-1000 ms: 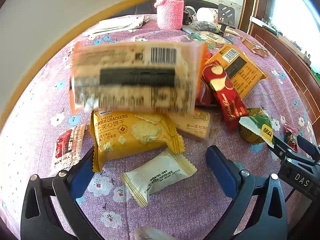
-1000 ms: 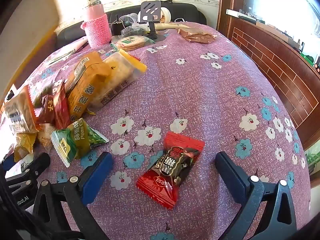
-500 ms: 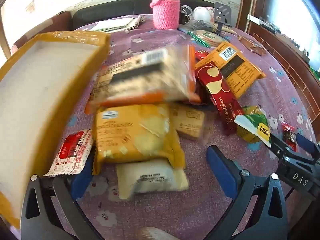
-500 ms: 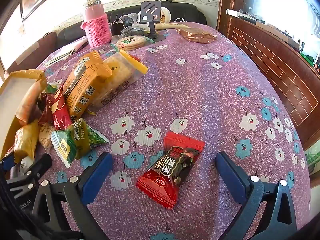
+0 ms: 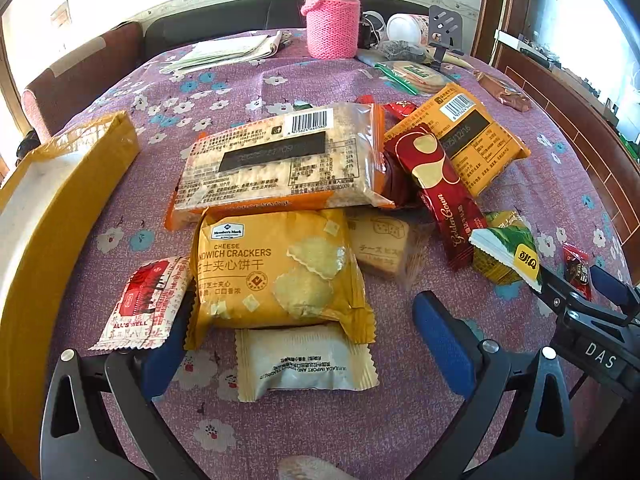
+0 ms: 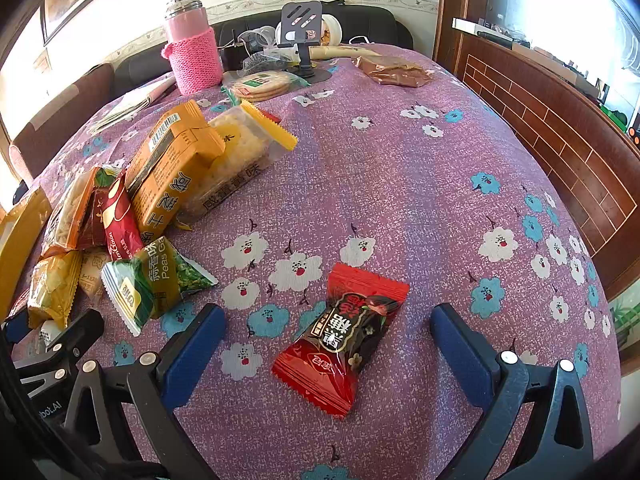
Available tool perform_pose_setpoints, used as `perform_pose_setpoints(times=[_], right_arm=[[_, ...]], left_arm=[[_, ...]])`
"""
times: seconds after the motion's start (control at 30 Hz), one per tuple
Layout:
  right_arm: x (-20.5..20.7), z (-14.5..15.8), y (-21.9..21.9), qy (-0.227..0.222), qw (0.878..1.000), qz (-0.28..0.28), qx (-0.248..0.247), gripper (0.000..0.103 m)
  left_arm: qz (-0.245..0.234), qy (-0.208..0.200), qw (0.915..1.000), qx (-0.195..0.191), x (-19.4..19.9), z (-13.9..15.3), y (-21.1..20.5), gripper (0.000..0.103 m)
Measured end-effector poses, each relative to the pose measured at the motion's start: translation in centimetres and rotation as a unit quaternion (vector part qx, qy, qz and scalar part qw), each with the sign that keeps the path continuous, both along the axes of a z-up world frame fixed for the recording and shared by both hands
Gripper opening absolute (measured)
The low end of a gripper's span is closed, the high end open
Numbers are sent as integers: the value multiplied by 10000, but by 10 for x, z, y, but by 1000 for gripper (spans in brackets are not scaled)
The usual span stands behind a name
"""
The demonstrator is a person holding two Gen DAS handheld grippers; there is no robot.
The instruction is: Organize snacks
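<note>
Snack pile sits centre frame in the left view. Large cracker pack [image 5: 280, 160]: brittle, take by long edges. Cheese crackers [image 5: 276, 272]: puffy, slick film. Red candy [image 6: 340, 336], lower centre right view: light, crinkly. Left gripper [image 5: 296, 344] and right gripper [image 6: 328, 344] jaws spread, empty. Box [image 5: 52, 208] cut off at left edge.

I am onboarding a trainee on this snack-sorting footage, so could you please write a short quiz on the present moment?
1. True or false: the right gripper is clamped on the red candy wrapper.
2. Which lies on the yellow cheese cracker pack: (a) the long clear orange-edged cracker pack, (b) the pink knitted flask?
3. What pale packet lies between the fingers of the left gripper?

Key: 1 false, jaws open. 2 a. 3 the white crimped pastry packet.
</note>
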State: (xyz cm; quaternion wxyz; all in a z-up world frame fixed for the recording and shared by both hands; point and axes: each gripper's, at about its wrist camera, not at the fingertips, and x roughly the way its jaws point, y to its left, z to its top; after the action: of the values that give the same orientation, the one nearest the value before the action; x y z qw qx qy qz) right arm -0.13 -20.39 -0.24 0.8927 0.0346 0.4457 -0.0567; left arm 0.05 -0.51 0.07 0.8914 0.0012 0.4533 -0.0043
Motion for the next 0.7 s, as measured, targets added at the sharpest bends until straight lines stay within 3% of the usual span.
perform_pose_setpoints(times=[0.7], right_arm=[[0,-1,0,2,10000,0,-1,103]], left_arm=[[1,2,10000,3,-1,-1,0,103]])
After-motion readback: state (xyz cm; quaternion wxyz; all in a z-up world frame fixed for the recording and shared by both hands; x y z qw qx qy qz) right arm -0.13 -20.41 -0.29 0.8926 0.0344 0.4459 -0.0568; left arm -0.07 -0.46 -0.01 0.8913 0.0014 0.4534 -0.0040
